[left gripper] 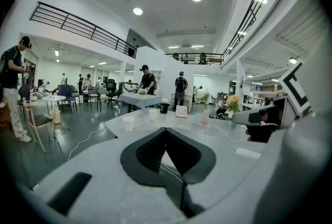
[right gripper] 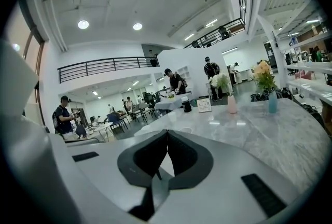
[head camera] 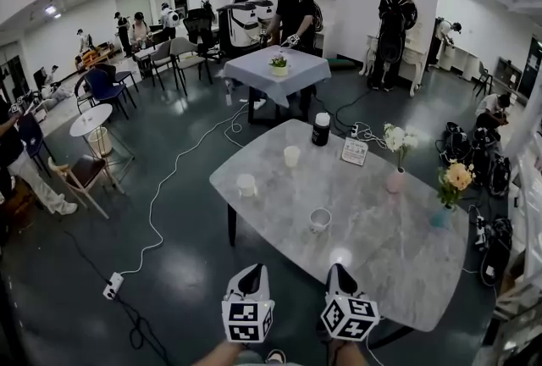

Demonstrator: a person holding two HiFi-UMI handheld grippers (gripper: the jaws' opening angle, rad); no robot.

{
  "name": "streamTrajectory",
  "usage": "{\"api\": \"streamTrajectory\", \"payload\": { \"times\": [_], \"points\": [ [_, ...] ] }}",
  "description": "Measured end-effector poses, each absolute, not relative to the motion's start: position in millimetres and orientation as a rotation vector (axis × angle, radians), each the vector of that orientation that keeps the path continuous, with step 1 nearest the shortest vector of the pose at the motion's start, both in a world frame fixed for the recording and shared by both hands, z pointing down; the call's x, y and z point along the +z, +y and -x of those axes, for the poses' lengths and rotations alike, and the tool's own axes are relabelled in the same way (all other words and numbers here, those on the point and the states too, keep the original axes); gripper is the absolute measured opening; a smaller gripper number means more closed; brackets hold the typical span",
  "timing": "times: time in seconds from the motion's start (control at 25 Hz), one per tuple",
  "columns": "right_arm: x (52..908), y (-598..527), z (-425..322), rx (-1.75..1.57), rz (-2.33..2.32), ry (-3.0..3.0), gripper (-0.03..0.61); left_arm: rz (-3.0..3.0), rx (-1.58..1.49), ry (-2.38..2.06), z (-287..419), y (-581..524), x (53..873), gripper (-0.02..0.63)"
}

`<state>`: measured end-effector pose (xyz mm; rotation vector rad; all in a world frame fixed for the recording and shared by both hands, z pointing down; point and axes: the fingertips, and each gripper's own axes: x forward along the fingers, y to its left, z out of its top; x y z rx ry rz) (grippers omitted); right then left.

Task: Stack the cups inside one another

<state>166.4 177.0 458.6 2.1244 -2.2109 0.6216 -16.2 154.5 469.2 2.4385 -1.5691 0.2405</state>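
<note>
Left claw point(head camera: 251, 271) and right claw point(head camera: 339, 270) closed tight, empty, three cups point(head camera: 319, 220) well ahead on marble table point(head camera: 398, 254)

On the table point(head camera: 381, 271) three cups stand apart: far cup point(head camera: 291, 156), left cup point(head camera: 246, 185), near cup point(head camera: 319, 220). Behind them sit the bottle point(head camera: 321, 129) and card point(head camera: 354, 151). On the right are the far vase point(head camera: 395, 180) and near vase point(head camera: 441, 216).

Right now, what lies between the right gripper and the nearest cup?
Nothing. In the head view, only bare table with a lamp's reflection separates the right gripper from the cup.
</note>
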Motion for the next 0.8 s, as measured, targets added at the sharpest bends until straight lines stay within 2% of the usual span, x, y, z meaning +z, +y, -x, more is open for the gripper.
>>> {"api": "streamTrajectory", "payload": {
  "times": [0.44, 0.8],
  "points": [
    [478.1, 161.3, -174.8, 0.714, -2.141, -2.201, 0.006, -2.454, 0.300, -1.548, 3.4, 138.0, 477.2, -0.002],
    [483.6, 115.3, -180.7, 0.712, -2.185, -2.150, 0.006, -2.501, 0.276, -1.485, -10.9, 79.5, 481.5, -0.002]
  ]
}}
